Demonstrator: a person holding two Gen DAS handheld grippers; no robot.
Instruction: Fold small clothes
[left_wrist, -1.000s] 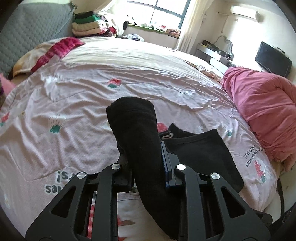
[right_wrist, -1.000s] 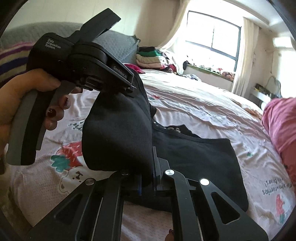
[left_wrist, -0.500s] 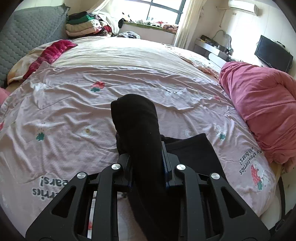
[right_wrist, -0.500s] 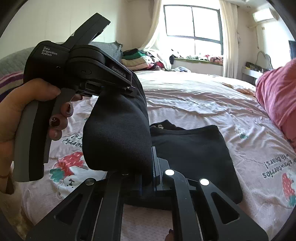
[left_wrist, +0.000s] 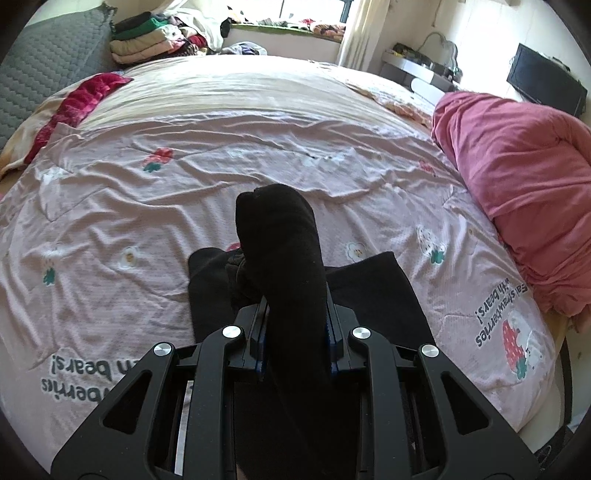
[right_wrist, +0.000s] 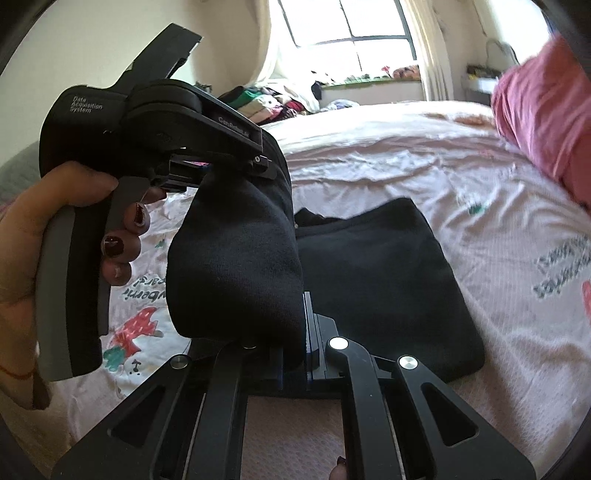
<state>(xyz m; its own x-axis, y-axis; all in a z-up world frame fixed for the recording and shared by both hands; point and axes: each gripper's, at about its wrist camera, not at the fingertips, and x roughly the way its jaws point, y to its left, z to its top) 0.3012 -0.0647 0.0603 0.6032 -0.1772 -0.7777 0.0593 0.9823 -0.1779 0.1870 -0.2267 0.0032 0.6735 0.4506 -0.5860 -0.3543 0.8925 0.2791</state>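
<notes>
Since the earlier frame both hands have carried the lifted fold of the black garment (left_wrist: 284, 266) further across the bed (left_wrist: 229, 147), so now more of the flat part shows on both sides of the left gripper (left_wrist: 295, 341); before, it showed only on its right. The garment lies on the pink sheet near the front edge of the bed, about the middle of that edge, and its near part is raised and doubled over. The jaws of the left gripper stand only a little apart and press on a thick roll of the black cloth. The jaws of the right gripper (right_wrist: 293, 349) are closed fully on the cloth edge, which bulges above them. In the right wrist view the person's left hand (right_wrist: 55, 236) grips the handle of the left gripper, beside the raised fold. The flat part of the garment (right_wrist: 388, 280) spreads behind the fold toward the middle of the bed. A red quilt (left_wrist: 524, 184) is heaped along the right edge of the bed. Folded clothes (left_wrist: 147, 40) are stacked past the far left corner.
</notes>
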